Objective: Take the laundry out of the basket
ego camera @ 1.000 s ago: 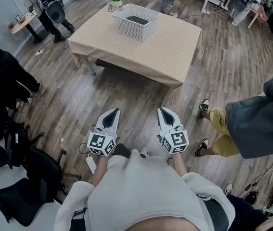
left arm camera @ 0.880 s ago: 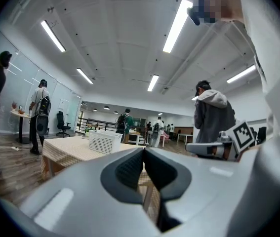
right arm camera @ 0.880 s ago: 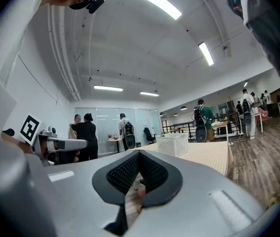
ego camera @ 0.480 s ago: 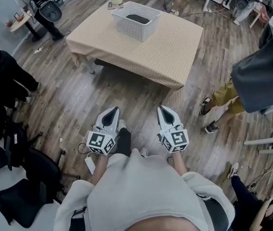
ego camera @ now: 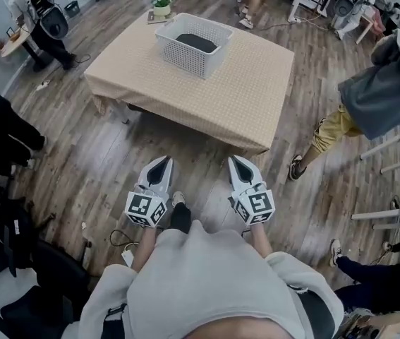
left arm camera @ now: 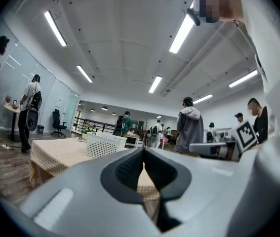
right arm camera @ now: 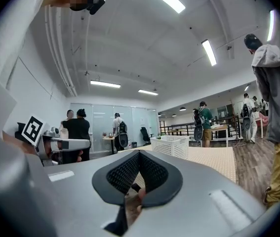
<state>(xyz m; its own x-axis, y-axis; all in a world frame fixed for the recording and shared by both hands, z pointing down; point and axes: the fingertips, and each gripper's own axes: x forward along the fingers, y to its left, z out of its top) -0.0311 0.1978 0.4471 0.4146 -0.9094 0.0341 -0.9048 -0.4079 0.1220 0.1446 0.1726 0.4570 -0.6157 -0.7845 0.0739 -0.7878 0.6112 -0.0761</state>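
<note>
1. Left gripper: I log a pale grey-white shell tapering to a point, with a dark teardrop recess on its top face.
2. Right gripper: same shell and same dark recess.
3. Behind each claw is a marker cube, left cube and right cube, white faces with black square patterns.
4. Left gripper view: left pads are dark and finely textured in a black surround, with smooth grey housing either side.
5. Right gripper view: right pads match, and I see a lighter rectangular patch on the housing.
6. Behind the cubes the wearer has a light grey sweatshirt. A dark trouser leg and pale shoe show beside the left claw.
</note>
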